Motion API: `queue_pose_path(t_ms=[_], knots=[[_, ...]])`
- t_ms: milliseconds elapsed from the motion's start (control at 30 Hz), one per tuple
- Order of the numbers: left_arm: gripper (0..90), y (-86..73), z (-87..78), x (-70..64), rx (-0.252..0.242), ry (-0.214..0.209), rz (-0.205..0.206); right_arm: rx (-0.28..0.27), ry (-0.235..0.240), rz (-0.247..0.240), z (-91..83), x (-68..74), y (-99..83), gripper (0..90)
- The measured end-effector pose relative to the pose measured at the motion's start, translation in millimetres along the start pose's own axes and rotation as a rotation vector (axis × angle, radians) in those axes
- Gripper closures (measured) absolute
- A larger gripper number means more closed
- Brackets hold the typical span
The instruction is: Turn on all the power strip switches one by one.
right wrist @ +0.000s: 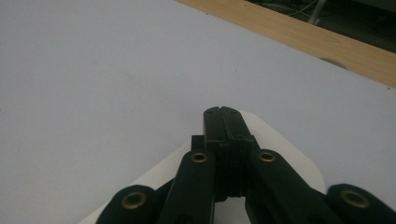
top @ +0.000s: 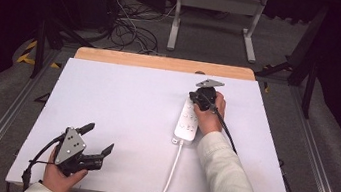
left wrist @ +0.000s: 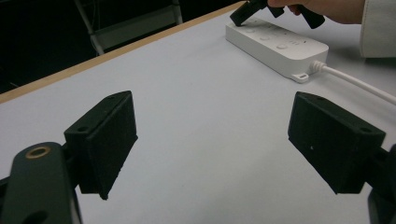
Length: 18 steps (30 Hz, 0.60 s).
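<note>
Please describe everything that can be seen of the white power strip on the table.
The white plastic power strip is a long, flat, round-cornered bar lying flat on the white table top, right of centre, running away from the person. Its top carries round buttons and sockets; small mounting tabs stick out at the near end. A white cable leaves that end and hangs over the table's front edge. The right gripper, jaws closed together, is over its far end.

The place looks like a lab or recording studio: a white-topped table point(top: 120, 114) stands on grey floor between metal floor rails point(top: 0, 122), ringed by dark curtains, with tangled cables point(top: 130, 29) and a white frame point(top: 215, 11) at the far side.
</note>
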<state>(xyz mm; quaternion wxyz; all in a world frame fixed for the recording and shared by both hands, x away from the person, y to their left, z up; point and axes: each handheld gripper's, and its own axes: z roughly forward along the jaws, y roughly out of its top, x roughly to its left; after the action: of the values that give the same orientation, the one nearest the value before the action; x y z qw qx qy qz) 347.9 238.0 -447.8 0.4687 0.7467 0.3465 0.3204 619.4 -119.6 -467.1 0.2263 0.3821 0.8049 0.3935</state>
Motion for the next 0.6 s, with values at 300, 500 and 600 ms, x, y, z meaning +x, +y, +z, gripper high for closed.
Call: queue_pose_path(t_ms=[300,500,600], knots=[[15.9,-0.1,0.2,-0.4,0.002,-0.003,0.0,0.003,0.018,0.062,-0.8,-3.1,-1.6,90.0],[15.9,-0.2,0.0,-0.7,0.001,-0.003,-0.001,0.0,0.024,0.081,-0.3,-4.7,-2.4,90.0],[15.9,-0.2,0.4,-0.2,0.003,-0.002,0.003,-0.002,0.01,0.084,0.0,-2.6,-2.5,90.0]])
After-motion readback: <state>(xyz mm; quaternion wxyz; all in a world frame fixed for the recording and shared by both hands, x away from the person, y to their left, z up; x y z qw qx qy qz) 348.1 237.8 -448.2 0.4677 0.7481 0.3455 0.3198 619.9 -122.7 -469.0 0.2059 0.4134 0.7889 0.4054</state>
